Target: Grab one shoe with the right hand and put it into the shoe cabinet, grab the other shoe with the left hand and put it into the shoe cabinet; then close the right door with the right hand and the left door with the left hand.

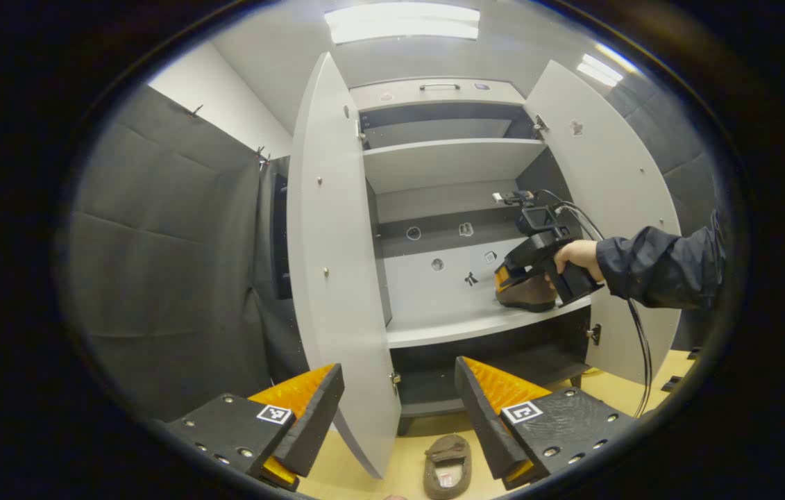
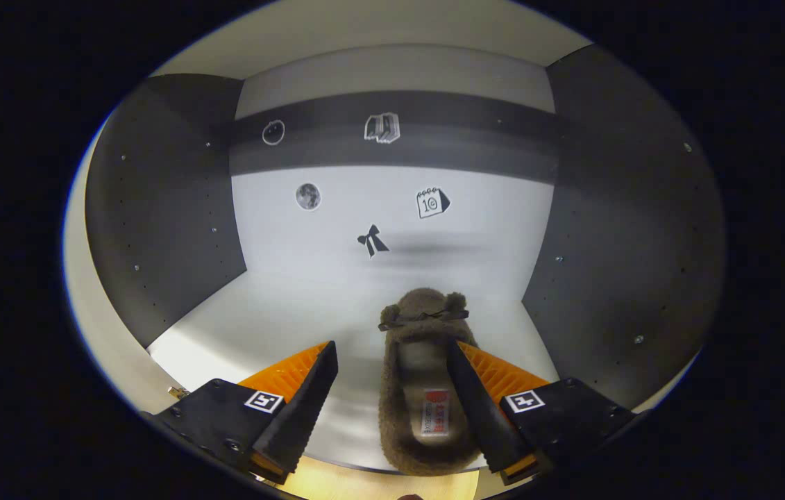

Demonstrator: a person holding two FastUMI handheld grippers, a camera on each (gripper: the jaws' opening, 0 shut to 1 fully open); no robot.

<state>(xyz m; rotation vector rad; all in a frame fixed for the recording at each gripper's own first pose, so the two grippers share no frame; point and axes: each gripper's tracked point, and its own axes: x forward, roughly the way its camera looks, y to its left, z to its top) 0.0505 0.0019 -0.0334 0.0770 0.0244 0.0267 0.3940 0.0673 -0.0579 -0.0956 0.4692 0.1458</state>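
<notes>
So the right claw (image 2: pixel 392 389) is inside the shoe cabinet (image 1: pixel 448 163), and the first shoe, a fuzzy brown slipper (image 2: pixel 423 389) with a little bow on the toe, is sitting on the middle shelf (image 2: pixel 253 312). It lies toe toward the back wall, with its heel at the shelf's front edge. In the right gripper view the claw is wide open: one finger sits right along the slipper's side, the other is well clear of it, so nothing is pinched. From here it looks like the release is done, or just about.

To finish this step well, the person should back the right claw straight out along the slipper's length, not sideways, so the near finger doesn't drag the heel off the edge. A small nudge deeper first wouldn't hurt, since the heel looks close to the lip and the doors have to shut later.

In the left gripper view, the hand (image 1: pixel 576 255) holding the right claw is at that shelf, between the open left door (image 1: pixel 336 278) and the open right door (image 1: pixel 607 180). The left claw (image 1: pixel 399 406) hangs open and empty, apart from everything. The other slipper (image 1: pixel 448 467) lies on the wooden floor just in front of the cabinet, below and between its fingers. That one is next, by the look of it.
</notes>
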